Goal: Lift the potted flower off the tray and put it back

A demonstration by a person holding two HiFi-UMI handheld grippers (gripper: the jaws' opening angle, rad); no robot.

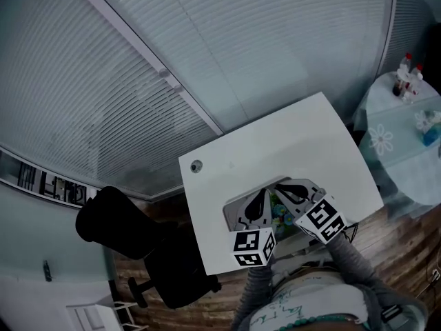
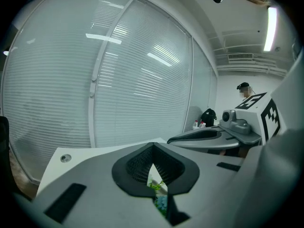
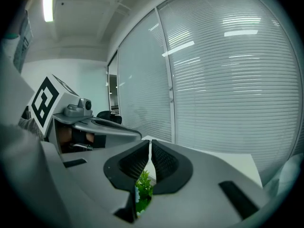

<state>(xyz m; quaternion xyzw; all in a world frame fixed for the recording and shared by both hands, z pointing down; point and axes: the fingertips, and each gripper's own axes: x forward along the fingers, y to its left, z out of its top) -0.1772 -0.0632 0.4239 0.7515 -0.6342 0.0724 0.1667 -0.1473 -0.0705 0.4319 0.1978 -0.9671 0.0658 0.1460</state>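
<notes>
The potted flower (image 1: 281, 212), green leaves with blue blossoms, sits at the front edge of the white table (image 1: 289, 143), between my two grippers. A grey tray rim (image 1: 229, 212) shows just left of it. My left gripper (image 1: 260, 193) is shut with nothing between its pads, and the flower (image 2: 159, 198) peeks through the gap below its jaws (image 2: 152, 148). My right gripper (image 1: 279, 185) is also shut and empty. Its closed tips (image 3: 150, 144) sit above the green leaves (image 3: 144, 186). The pot itself is hidden.
A black office chair (image 1: 131, 233) stands left of the table. A round table with a flowered cloth and bottles (image 1: 406, 123) is at the right. Window blinds (image 1: 207, 47) run behind the desk. A small round grommet (image 1: 196, 165) sits near the table's far left corner.
</notes>
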